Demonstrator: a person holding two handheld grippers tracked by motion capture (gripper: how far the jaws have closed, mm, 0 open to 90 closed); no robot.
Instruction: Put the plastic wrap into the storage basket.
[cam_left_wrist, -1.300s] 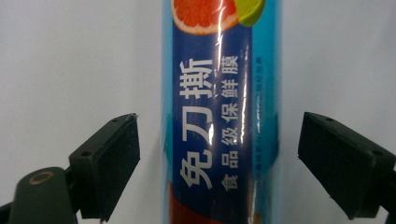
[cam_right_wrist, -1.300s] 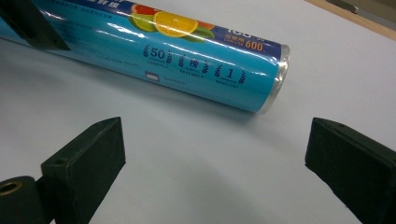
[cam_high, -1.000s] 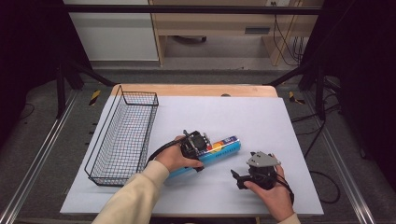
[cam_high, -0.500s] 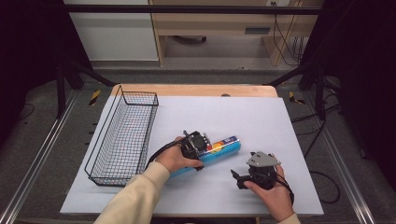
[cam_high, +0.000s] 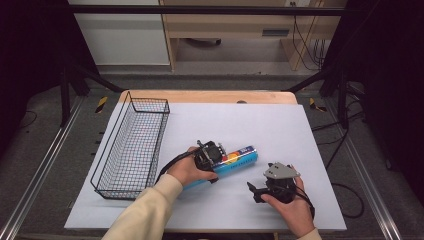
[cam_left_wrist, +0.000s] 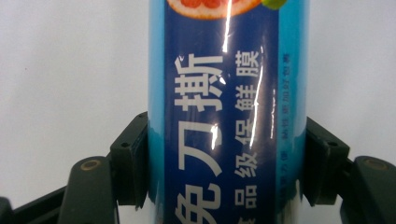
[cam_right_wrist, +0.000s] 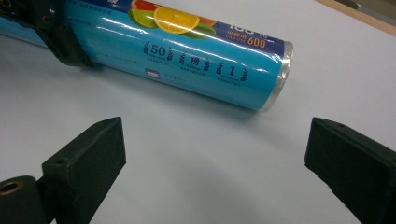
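Since the earlier frames: left tool jaws have just been closing and now sit against the roll; hands, roll and basket lie where they lay.

Item 1, cling-film roll (cam_high: 235, 161): blue wrapper with citrus print and white lettering. Lies flat on the white sheet near the middle of the bench, slightly toward the near edge, slanting from near-left to far-right. Far end free, pointing toward the right edge.

Item 2, left tool (cam_high: 212, 154): clenched on the cling-film roll around its middle. In the left gripper view, black pads (cam_left_wrist: 133, 158) press on both sides of the wrapper. Held by the left hand (cam_high: 189, 169), cream sleeve behind it.

Item 3, right tool (cam_high: 256, 191): released, jaws spread wide with nothing between them. In the right gripper view, the pads (cam_right_wrist: 95, 147) stand apart over bare sheet, the roll's free end lying beyond them. Held by the right hand (cam_high: 292, 210) near the front right corner, just beside the roll, not touching it.

Item 4, wire basket (cam_high: 131, 150): black mesh, long and narrow, along the left edge of the bench, well apart from the roll.
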